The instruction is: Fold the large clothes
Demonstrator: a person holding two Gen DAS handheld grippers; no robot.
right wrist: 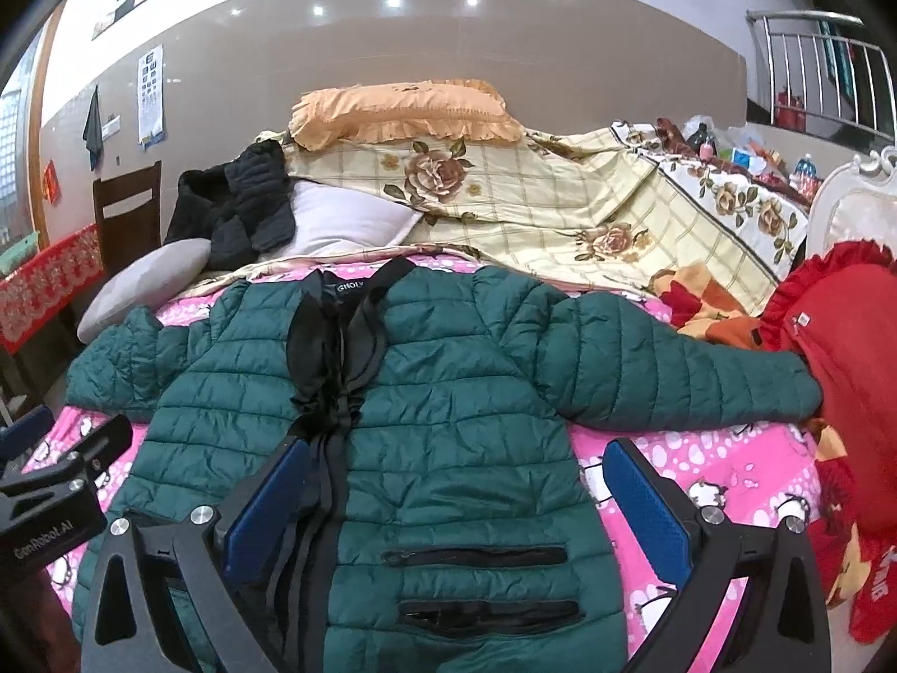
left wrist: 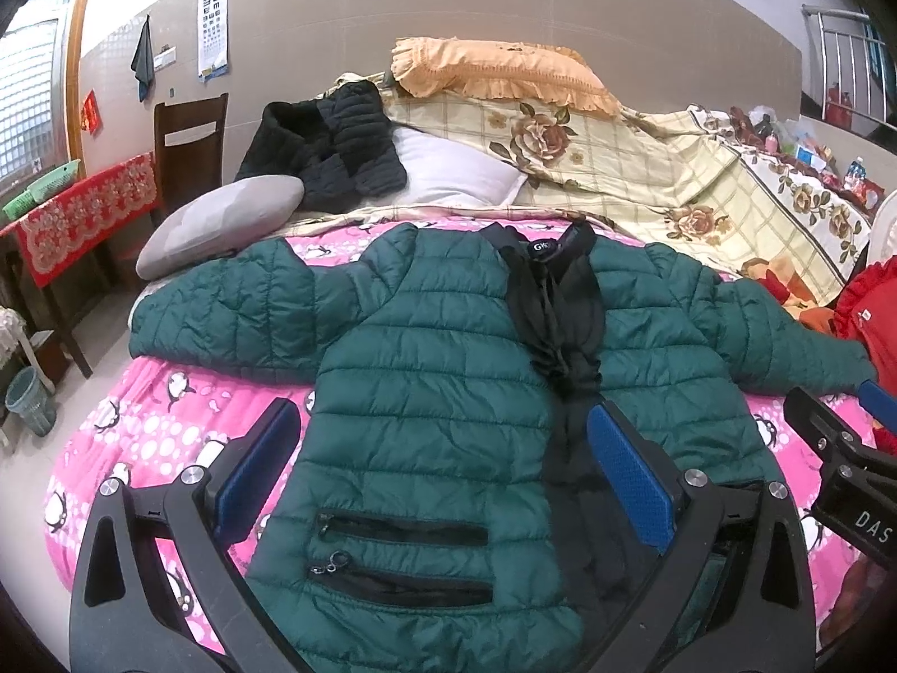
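Jacket [left wrist: 437, 392], dark green quilted puffer, spread front-up on pink penguin-print bedsheet [left wrist: 140, 437], sleeves out to both sides, black lining showing along open front. Left gripper [left wrist: 443, 476] over jacket's lower half, fingers spread wide, gripping nothing. Right gripper [right wrist: 465, 505] likewise, fingers apart, empty. Orange pillow [left wrist: 493, 70] atop floral quilt [left wrist: 644, 168] behind.

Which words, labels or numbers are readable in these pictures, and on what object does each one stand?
"GHOLY", partly hidden: neck label of the green jacket.
"GenRobot.AI": left gripper body.
"DAS", cut off: right gripper body.
Eye chart: large "E" rows, rest too small.
Red wall paper: unreadable.
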